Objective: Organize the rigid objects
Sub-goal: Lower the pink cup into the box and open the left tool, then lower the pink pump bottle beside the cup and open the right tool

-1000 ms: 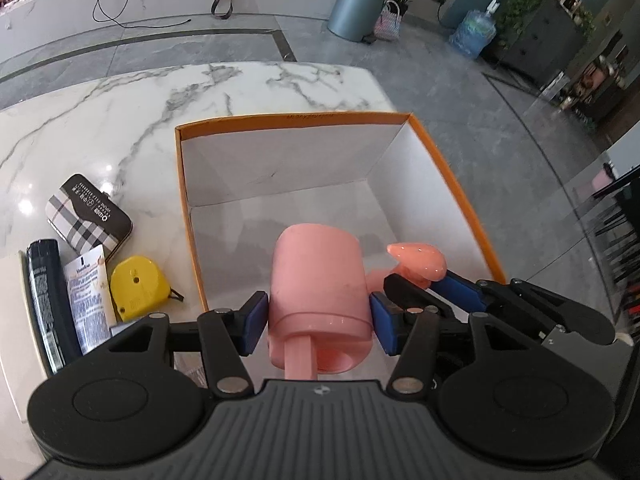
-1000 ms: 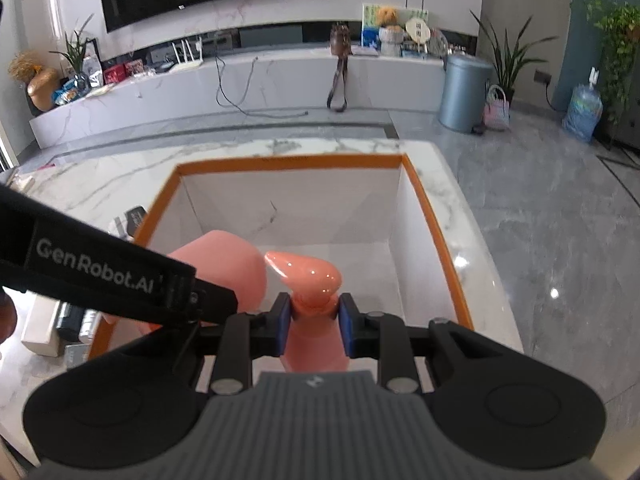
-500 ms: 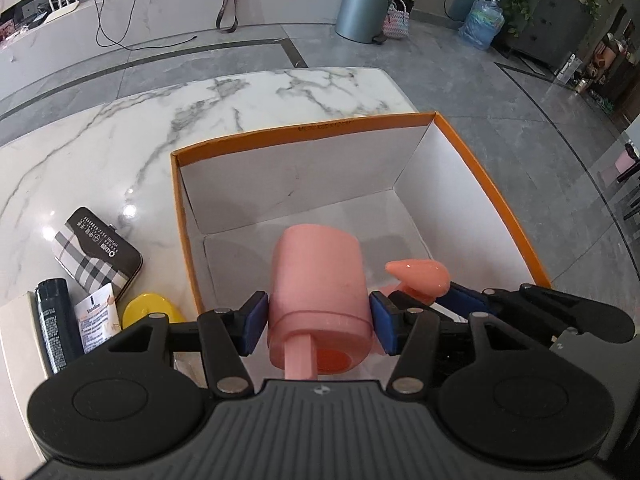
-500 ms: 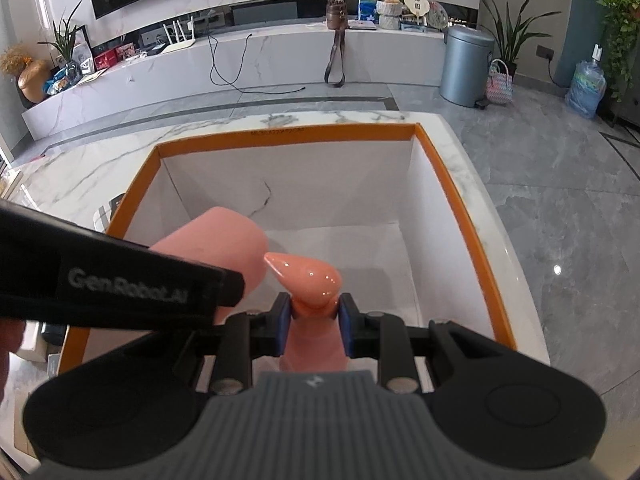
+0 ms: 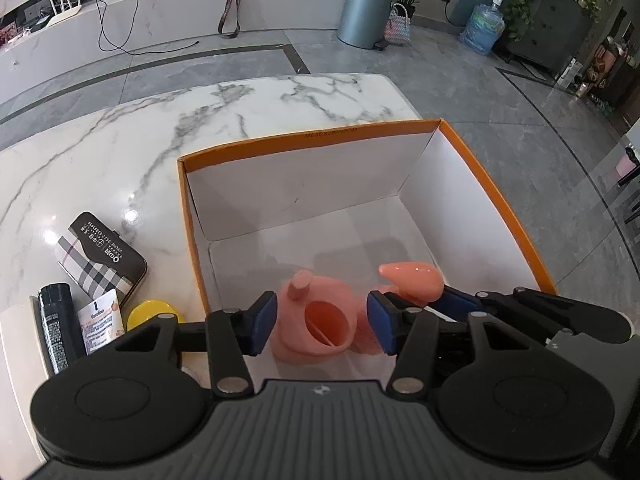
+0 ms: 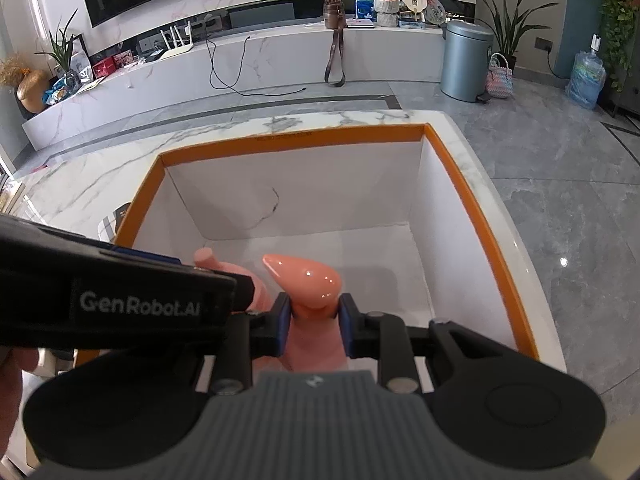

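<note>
While both pink things hang low inside the box, job now: set them down softly on the white floor, then let go.
Left gripper (image 5: 320, 320): its jaws are about half wide, with the pink plastic cup with a little stub handle (image 5: 296, 340) between the blue pads. One pad touches the cup's side. I cannot tell if the other pad presses on it.
Right gripper (image 6: 312, 320): its jaws are narrow and pinch the thin neck of the pink bottle with a shiny drop-shaped top (image 6: 308, 280).
Where the pink things are: both are in the near part of the box, side by side and very close. The cup's open mouth faces the left camera.
How to do it well: go down slowly until each thing rests on the floor. Open one hand at a time. Lift straight up so the fingers do not bump the other pink thing.
What could go wrong: the tall bottle may tip over when the pinch lets go.
White cardboard box with an orange rim (image 5: 320, 138): lots of floor is free farther in.
White marble table (image 5: 120, 152): a yellow round tape measure (image 5: 154, 314), a black tube (image 5: 56, 328) and a checked case (image 5: 100, 256) wait just outside the box's left wall.
</note>
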Action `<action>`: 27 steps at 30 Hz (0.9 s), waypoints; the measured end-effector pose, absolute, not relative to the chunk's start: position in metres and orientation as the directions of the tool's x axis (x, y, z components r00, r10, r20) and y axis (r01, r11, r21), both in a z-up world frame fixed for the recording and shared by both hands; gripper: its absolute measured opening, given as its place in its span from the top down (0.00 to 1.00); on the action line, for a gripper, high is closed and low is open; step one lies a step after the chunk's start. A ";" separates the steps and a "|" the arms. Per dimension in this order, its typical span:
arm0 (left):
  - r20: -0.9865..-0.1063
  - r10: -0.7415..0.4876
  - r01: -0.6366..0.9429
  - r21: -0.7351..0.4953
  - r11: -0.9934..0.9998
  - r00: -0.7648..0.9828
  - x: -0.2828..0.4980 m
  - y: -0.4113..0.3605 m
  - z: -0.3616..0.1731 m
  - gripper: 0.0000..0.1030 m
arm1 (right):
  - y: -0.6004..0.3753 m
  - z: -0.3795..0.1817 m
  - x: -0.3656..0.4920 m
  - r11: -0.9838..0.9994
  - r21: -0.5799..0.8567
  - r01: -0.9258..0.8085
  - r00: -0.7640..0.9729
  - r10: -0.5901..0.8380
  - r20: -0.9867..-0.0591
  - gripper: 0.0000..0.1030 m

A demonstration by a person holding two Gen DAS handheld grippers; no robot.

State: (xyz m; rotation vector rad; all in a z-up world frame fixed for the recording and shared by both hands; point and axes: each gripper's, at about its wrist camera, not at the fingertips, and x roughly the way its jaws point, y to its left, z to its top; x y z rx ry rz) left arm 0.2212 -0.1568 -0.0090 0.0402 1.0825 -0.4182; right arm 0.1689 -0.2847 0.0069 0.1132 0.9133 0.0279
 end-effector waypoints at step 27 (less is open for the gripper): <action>-0.813 -0.314 0.287 -0.190 0.939 0.490 0.209 -0.098 0.016 0.40 | -0.263 0.012 0.185 1.000 0.006 0.025 0.612 -0.010 -0.791 0.71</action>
